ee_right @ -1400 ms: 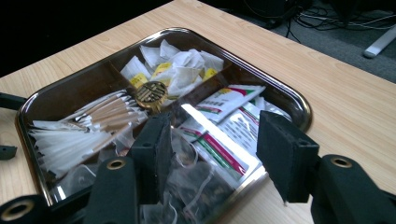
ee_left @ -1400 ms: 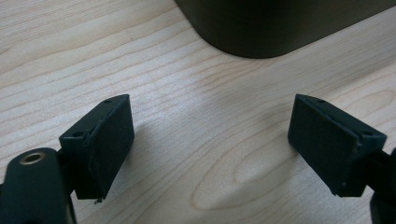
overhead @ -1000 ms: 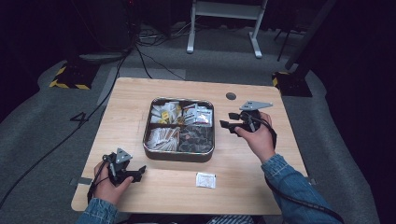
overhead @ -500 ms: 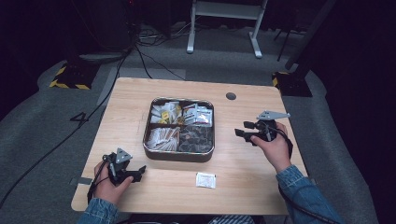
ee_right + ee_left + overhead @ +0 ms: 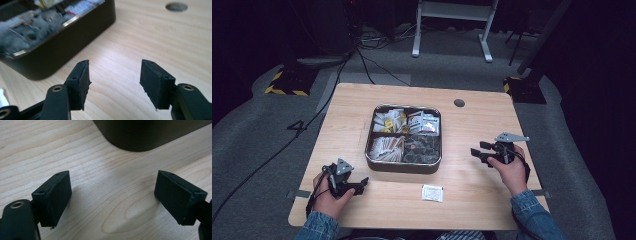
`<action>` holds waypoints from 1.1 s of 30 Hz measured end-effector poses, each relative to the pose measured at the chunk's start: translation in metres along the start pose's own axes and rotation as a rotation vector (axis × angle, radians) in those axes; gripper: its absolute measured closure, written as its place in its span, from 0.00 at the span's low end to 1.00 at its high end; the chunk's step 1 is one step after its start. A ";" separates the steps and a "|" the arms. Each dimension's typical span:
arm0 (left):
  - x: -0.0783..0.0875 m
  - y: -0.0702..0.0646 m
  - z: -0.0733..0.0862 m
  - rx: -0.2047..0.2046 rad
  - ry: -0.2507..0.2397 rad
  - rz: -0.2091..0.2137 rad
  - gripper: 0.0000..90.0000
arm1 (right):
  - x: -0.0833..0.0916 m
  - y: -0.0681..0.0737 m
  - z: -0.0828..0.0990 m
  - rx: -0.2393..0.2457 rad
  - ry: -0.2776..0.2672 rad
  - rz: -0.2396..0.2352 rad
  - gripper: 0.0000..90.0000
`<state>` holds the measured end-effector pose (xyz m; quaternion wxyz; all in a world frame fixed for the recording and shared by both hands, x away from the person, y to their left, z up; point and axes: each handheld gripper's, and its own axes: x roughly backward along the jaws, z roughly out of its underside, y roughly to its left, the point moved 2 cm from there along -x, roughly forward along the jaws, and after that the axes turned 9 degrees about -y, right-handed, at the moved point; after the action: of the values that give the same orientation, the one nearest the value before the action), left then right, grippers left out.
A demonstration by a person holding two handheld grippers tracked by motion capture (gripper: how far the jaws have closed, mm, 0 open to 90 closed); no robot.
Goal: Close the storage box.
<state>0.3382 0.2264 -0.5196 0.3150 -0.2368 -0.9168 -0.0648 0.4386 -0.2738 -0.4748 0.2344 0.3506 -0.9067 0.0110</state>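
A dark metal tin (image 5: 404, 167) with four compartments of packets stands mid-table. My left gripper (image 5: 362, 184) rests at the front left, jaws open and pointing right, with bare wood between them in the left gripper view (image 5: 112, 197); the tin's corner (image 5: 145, 135) lies ahead of it. My right gripper (image 5: 475, 150) sits low to the right of the tin, pointing left at it. Its jaws are open with nothing between them (image 5: 115, 80) and have just opened a little wider. The tin's side wall (image 5: 70, 42) is close ahead on the left.
A small white sachet (image 5: 432, 192) lies on the wooden table (image 5: 492, 125) in front of the tin. A round cable hole (image 5: 459, 103) is at the back right, also in the right gripper view (image 5: 176, 6). Beyond the table are cables and a white stand.
My right hand has moved from beside the tin's far right corner toward the near right side of the table and come down lower. The left hand has stayed put.
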 end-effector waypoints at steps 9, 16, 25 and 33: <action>0.000 0.000 0.000 0.002 -0.003 0.000 0.16 | -0.003 0.000 0.021 0.034 0.066 0.032 0.46; -0.001 0.000 0.000 0.002 -0.003 0.001 0.16 | -0.005 -0.007 0.039 0.028 0.104 0.040 0.44; -0.002 0.000 -0.001 -0.004 -0.002 0.005 0.16 | -0.003 -0.008 0.044 0.078 0.092 0.029 0.38; -0.002 0.000 -0.001 -0.004 -0.002 0.005 0.16 | -0.011 -0.002 0.043 0.139 0.126 0.063 0.22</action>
<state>0.3399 0.2253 -0.5197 0.3139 -0.2398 -0.9163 -0.0657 0.4287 -0.2761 -0.5181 0.2656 0.3359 -0.8977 0.1034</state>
